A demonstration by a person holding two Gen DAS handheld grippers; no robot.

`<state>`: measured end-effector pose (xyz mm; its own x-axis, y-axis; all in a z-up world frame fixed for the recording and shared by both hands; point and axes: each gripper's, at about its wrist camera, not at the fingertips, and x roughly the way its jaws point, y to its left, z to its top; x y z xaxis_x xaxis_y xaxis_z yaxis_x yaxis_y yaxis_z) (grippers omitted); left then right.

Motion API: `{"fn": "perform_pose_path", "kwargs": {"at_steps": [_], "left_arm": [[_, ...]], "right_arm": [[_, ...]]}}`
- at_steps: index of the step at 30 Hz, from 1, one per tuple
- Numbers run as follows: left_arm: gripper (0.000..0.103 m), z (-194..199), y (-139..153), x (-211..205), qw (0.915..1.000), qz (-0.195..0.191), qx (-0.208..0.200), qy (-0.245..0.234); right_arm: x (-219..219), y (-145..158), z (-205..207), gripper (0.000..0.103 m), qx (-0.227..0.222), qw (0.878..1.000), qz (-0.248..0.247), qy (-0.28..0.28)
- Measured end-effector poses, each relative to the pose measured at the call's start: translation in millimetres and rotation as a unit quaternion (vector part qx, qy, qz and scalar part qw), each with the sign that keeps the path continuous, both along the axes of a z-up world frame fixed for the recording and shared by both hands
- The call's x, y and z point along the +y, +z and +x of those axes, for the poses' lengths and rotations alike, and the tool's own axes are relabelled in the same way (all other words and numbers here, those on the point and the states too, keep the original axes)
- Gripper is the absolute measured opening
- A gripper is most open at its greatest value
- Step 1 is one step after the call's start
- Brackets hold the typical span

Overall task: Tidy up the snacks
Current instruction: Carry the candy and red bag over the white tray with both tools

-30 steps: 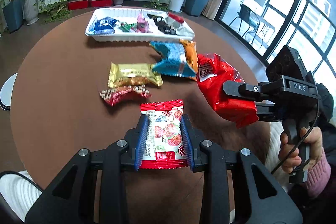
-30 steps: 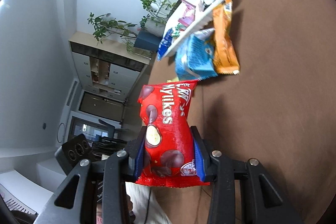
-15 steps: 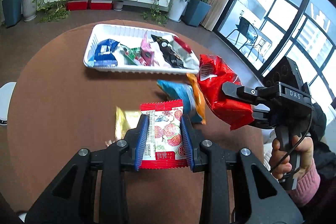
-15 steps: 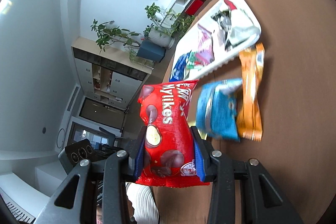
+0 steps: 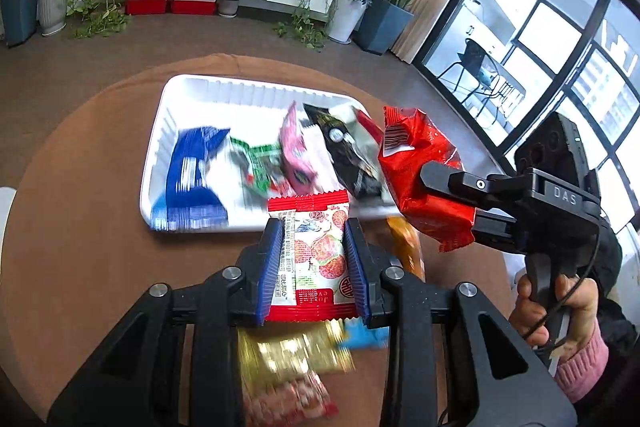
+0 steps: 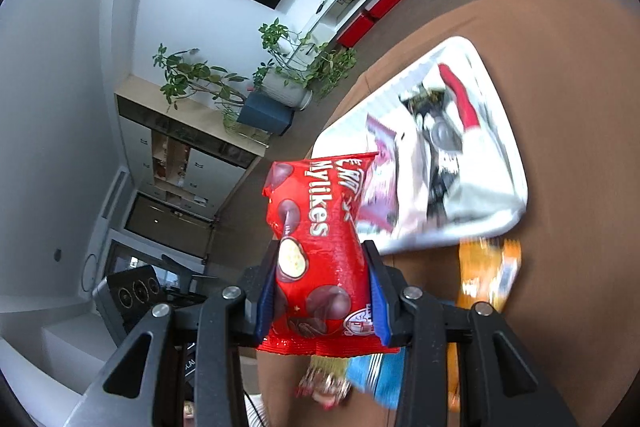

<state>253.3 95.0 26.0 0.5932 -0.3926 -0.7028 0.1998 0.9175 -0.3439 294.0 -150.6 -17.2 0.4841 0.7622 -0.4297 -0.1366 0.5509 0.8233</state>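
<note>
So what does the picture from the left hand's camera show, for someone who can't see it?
The left tongs grip a red-and-white strawberry snack packet above a round brown table. Just ahead sits a white ribbed plastic tray holding several snack packs. To the right, the right tongs hold a shiny red foil snack bag.

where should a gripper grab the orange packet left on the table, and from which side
Judging from the right wrist view, the orange packet lies flat on the brown table, just outside the white tray. Come from above and pinch across its narrow width near the middle, on the side away from the tray wall. It is blurred, so seams are unclear.
</note>
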Motion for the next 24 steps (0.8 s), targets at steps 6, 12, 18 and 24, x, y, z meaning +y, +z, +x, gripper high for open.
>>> {"fn": "perform_pose_path", "kwargs": {"at_steps": [6,12,18,24], "left_arm": [[0.029,55,-9,0,0.9999,0.003,0.009,0.008],[0.029,96,-18,-4,0.9997,0.017,0.016,0.011],[0.029,123,-30,-3,0.9991,0.030,0.023,0.019],[0.030,138,-41,-8,0.9985,0.043,0.024,0.024]], "right_arm": [[7,1,43,0.041,-0.001,1.000,-0.028,-0.010],[13,-5,72,0.041,0.002,0.999,-0.049,-0.017],[16,-8,92,0.041,-0.006,0.997,-0.077,-0.020],[24,-8,105,0.042,-0.015,0.994,-0.106,-0.023]]}}
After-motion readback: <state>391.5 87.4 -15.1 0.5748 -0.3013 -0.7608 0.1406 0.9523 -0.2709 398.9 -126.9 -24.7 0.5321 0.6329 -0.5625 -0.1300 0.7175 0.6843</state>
